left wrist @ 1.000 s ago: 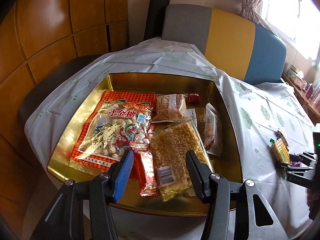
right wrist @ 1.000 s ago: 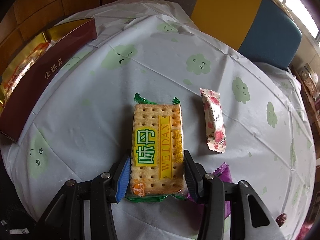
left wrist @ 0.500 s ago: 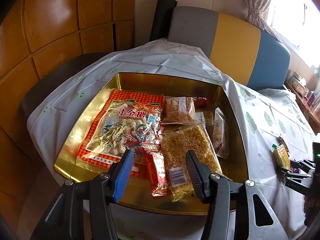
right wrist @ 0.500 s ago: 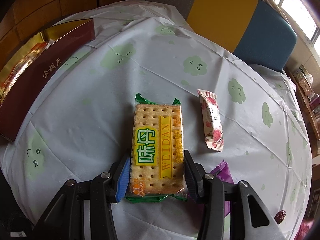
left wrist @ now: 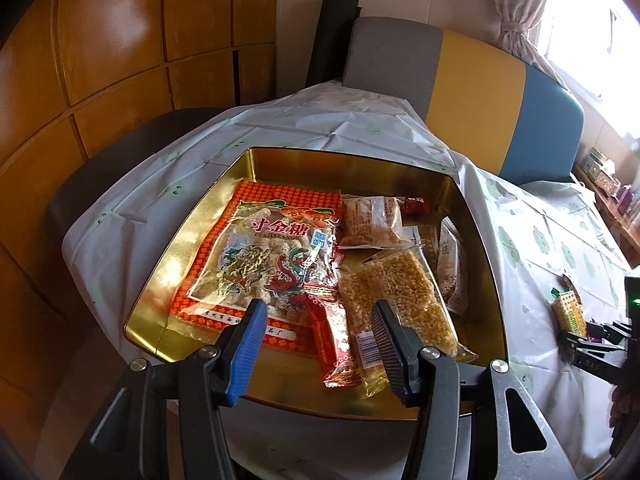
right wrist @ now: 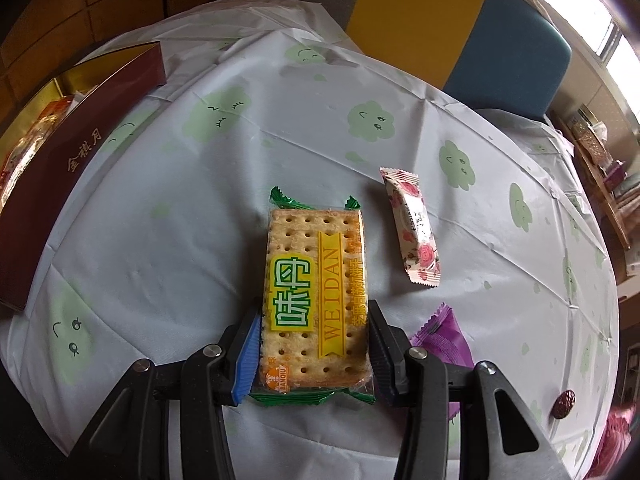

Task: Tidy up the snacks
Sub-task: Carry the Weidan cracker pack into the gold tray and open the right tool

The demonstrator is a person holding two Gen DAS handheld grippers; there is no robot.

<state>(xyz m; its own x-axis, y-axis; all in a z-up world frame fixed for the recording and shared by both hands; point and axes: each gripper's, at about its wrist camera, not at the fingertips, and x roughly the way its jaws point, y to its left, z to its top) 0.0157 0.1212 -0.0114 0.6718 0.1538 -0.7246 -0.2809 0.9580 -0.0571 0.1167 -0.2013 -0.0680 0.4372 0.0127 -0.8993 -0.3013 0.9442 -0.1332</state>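
Observation:
My right gripper (right wrist: 312, 320) is shut on a green and yellow cracker packet (right wrist: 314, 292), held just above the tablecloth. It also shows at the far right of the left wrist view (left wrist: 568, 314). My left gripper (left wrist: 318, 320) is open and empty above the near rim of a gold tin tray (left wrist: 188, 236). The tray holds a large orange candy bag (left wrist: 264, 256), a yellow rice-crisp bar (left wrist: 396, 296), a red stick packet (left wrist: 332, 340) and several small packets. The tray's dark red side (right wrist: 72, 160) shows at the left of the right wrist view.
A pink floral candy packet (right wrist: 412, 228) lies right of the crackers. A purple packet (right wrist: 444, 336) lies by the right finger, and a small dark sweet (right wrist: 563, 402) at the far right. A grey, yellow and blue chair back (left wrist: 472, 96) stands behind the table.
The left gripper has drawn back and up, so the tray looks smaller and farther. The right gripper has lifted the cracker packet slightly, still shut on it.

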